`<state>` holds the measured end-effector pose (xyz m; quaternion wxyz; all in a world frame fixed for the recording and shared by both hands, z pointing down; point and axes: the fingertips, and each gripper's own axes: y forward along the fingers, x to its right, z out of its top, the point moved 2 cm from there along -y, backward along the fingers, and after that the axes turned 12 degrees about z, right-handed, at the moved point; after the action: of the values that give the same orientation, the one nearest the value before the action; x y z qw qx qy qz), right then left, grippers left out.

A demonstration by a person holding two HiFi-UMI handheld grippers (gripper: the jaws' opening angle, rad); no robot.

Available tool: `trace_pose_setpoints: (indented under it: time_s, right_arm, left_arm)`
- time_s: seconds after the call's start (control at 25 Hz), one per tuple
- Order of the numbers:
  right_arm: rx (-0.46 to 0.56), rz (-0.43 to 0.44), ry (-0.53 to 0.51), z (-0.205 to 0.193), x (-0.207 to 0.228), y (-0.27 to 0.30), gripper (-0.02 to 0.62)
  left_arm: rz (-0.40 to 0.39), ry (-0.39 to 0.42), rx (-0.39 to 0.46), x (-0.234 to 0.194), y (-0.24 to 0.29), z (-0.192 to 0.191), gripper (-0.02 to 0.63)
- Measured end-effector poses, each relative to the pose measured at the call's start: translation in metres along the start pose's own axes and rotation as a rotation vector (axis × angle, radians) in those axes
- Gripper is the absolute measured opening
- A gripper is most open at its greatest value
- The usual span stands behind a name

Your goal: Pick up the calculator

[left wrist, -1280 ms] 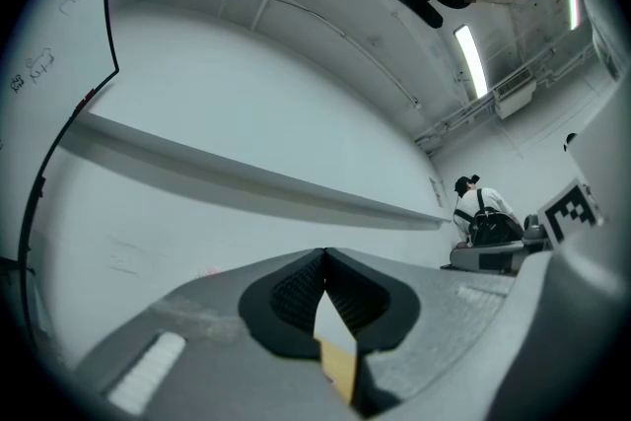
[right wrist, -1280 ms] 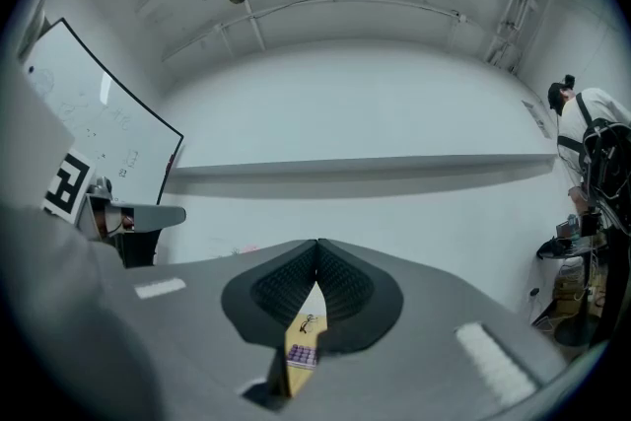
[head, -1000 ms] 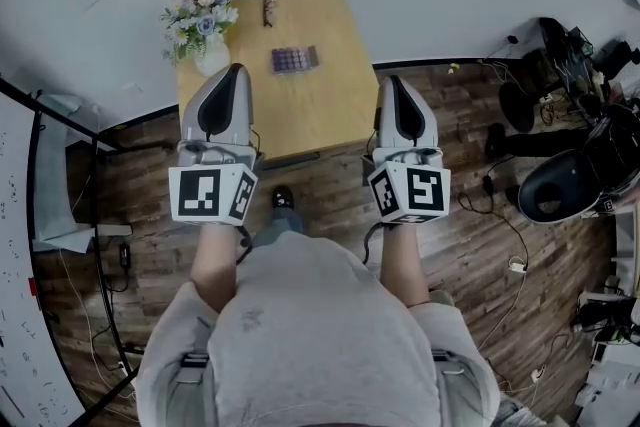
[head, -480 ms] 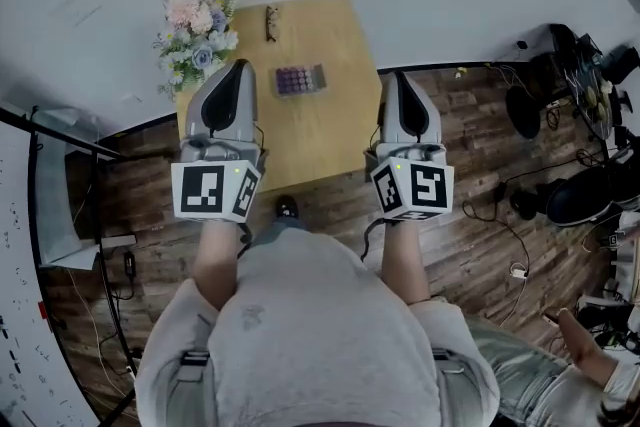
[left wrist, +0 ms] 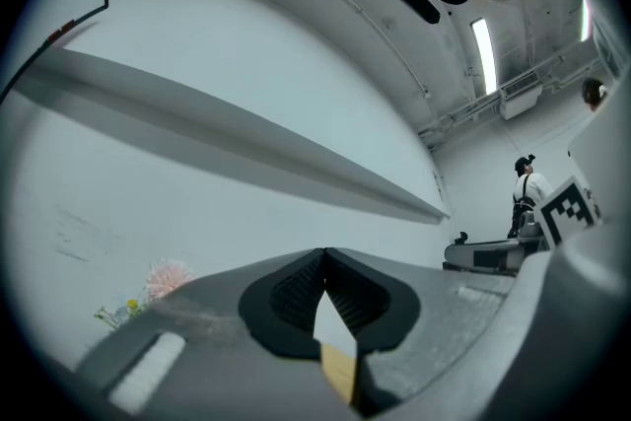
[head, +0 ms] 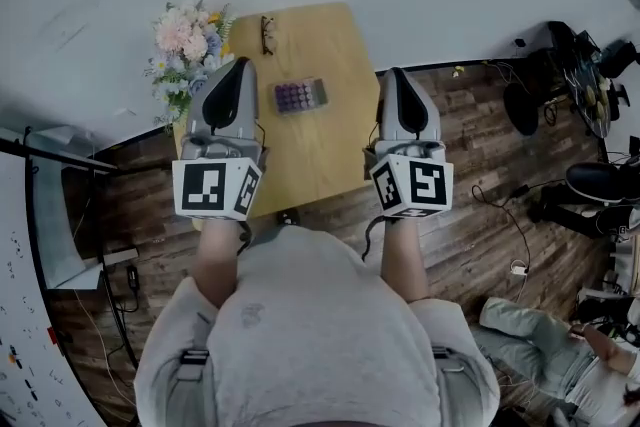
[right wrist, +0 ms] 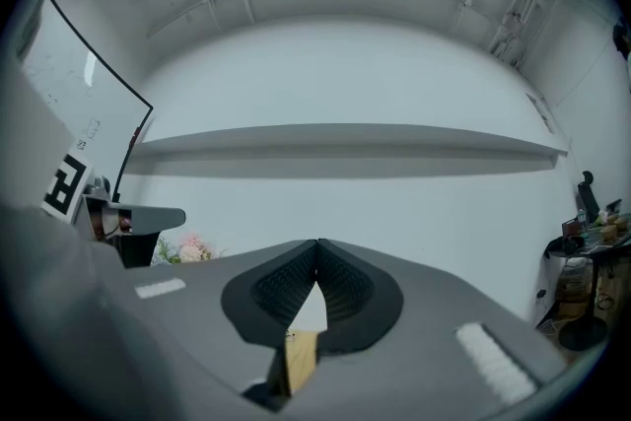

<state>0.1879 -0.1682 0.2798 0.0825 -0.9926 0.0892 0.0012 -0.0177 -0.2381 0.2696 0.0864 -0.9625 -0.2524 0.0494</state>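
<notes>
counter (head: 330,130) pale matt wood, floor (head: 470,215) dark wood planks, grippers' shells smooth grey plastic, pads black ribbed rubber

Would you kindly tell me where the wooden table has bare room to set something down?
The table is bare from the calculator to its near edge, and along its right side beside the calculator. The far left is crowded: flowers at the corner, glasses just beside them.
</notes>
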Motion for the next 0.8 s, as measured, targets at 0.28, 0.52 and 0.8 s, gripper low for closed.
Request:
trace_pose_setpoints:
  time_s: [0.28, 0.52, 0.8]
  right_arm:
    - [-0.003, -0.018, -0.008, -0.006, 0.005, 0.027, 0.000]
    - [-0.019, -0.028, -0.009, -0.013, 0.006, 0.042, 0.000]
    - [-0.078, -0.019, 0.039, -0.038, 0.005, 0.056, 0.000]
  left_arm:
    - [-0.036, -0.007, -0.020, -0.008, 0.026, -0.012, 0.006]
    - [-0.072, -0.005, -0.057, -0.012, 0.043, -0.025, 0.006]
    - [-0.102, -0.010, -0.129, -0.009, 0.053, -0.049, 0.005]
